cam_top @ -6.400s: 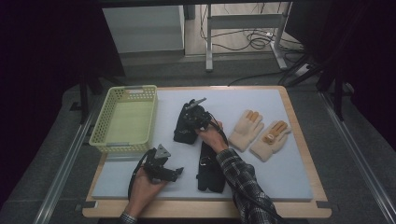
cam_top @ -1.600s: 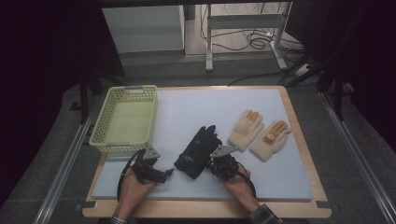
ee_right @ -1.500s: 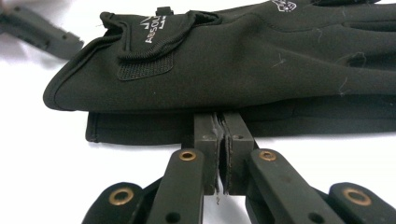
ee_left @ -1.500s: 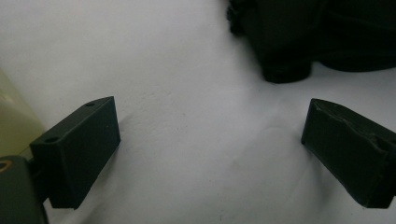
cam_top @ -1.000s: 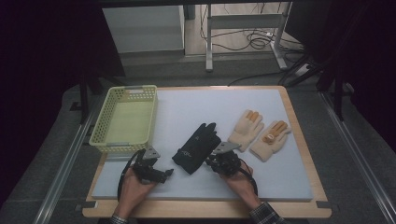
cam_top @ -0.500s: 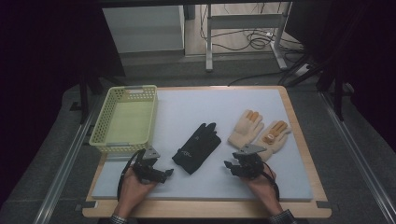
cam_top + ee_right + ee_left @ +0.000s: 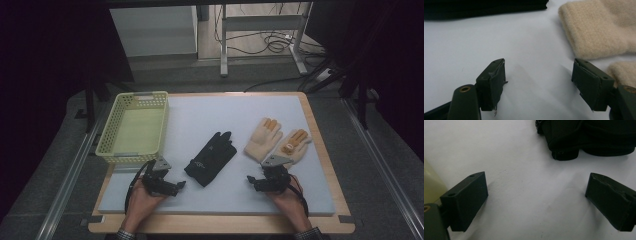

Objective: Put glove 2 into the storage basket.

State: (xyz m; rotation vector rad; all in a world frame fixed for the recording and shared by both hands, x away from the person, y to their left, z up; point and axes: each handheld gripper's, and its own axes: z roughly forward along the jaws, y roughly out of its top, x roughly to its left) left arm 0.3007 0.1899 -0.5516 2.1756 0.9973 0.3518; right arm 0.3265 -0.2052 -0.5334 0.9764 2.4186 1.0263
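Black glove (image 7: 210,157) flat mid-table, toward near edge, released. Right gripper (image 7: 255,181) shifted rightward off it, jaws just spread, nothing between. Left gripper (image 7: 177,185) unmoved, spread, empty. Cream gloves (image 7: 277,140) toward right edge. Yellow basket (image 7: 134,127) at left edge, empty.

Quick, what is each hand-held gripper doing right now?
Left hand-held gripper: open, holding nothing.
Right hand-held gripper: jaws just opened, nothing between them.
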